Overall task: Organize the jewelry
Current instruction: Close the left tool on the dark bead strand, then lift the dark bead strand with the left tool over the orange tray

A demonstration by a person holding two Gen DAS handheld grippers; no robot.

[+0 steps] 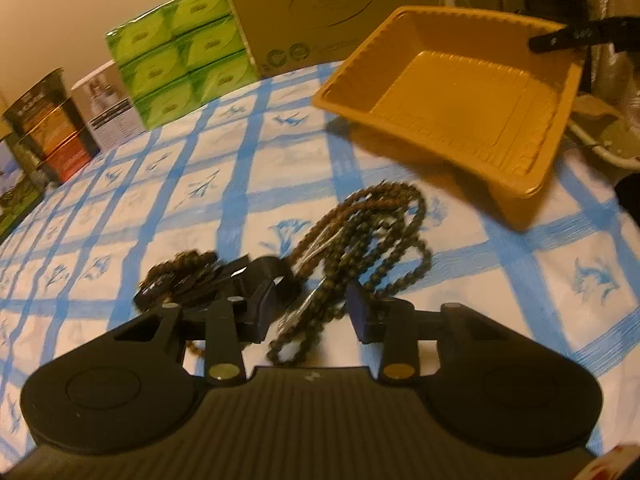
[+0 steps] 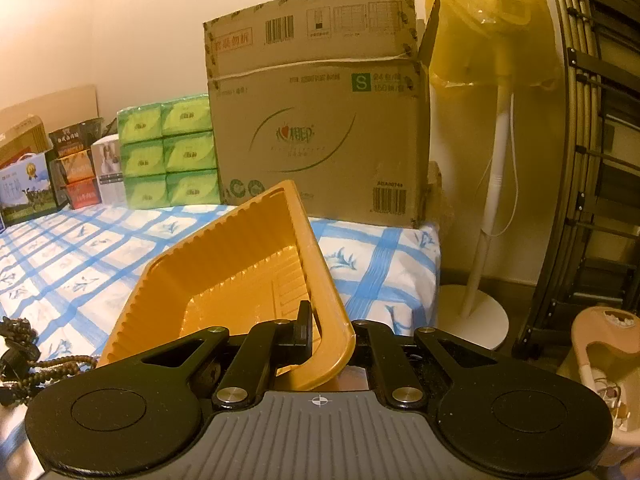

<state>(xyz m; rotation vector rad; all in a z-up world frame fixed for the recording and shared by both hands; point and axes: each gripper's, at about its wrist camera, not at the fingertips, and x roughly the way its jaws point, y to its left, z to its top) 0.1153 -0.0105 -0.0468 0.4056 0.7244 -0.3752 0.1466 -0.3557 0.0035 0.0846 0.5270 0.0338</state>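
Left tool (image 1: pixel 312 304), half-narrowed, straddles the bead necklaces (image 1: pixel 360 232) at lower centre on the blue-checked tabletop (image 1: pixel 520 280) without clearly pinching; right tool (image 2: pixel 320 340) clamps the tilted yellow tray (image 2: pixel 240 264) rim; pickup step, next: close, lift strands into tray.

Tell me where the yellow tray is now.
The yellow tray is tilted above the checked cloth, its rim clamped by the right gripper, before the cardboard box.
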